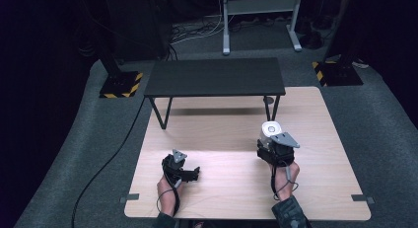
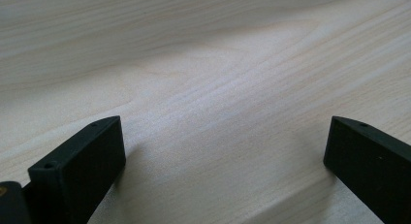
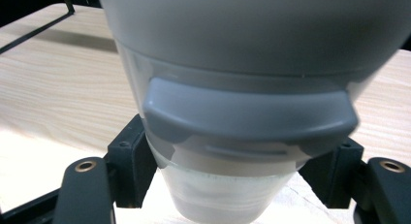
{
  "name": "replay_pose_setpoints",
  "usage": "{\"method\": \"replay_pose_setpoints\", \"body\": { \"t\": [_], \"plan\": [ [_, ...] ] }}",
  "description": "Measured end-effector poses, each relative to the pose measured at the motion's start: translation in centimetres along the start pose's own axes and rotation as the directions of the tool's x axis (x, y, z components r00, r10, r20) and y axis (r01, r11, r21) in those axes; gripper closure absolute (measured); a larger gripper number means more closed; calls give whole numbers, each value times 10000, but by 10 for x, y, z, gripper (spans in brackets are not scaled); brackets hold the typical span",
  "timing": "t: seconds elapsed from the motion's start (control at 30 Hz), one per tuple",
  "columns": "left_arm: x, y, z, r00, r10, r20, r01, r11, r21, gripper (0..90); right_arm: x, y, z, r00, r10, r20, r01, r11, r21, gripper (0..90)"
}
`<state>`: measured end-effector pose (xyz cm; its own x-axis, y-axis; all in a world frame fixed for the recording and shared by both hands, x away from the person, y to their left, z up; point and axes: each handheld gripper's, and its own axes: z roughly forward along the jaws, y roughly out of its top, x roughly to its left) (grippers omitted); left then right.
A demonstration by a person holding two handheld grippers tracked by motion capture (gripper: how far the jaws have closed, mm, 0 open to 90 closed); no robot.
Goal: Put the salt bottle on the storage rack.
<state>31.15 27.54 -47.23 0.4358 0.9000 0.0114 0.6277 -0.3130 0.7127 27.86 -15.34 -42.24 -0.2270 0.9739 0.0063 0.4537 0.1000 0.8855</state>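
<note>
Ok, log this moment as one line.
left gripper: open, empty, low over table | right gripper: shut on white container

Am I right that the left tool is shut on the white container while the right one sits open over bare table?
Sides are swapped. The right tool is shut on the white container, per the right gripper view; the left tool is open over bare table.

Overhead light pools on the counter [image 1: 315,188]; surroundings near black. Soft shadow under the black bench [image 1: 214,76]. Right gripper view: white container [image 3: 252,88] too close, blurred. Left gripper view sharp, jaw shadow at 7 o'clock.
</note>
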Motion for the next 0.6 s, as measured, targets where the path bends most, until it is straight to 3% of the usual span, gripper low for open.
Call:
{"method": "replay_pose_setpoints", "body": {
  "t": [0.6],
  "plan": [
    [1, 0, 0, 10000, 63, 54, -63, 10000, 24, 3, -3, 24, -5, 9995, -309, -71, 307, 9992, -270, 290]
  ]
}}
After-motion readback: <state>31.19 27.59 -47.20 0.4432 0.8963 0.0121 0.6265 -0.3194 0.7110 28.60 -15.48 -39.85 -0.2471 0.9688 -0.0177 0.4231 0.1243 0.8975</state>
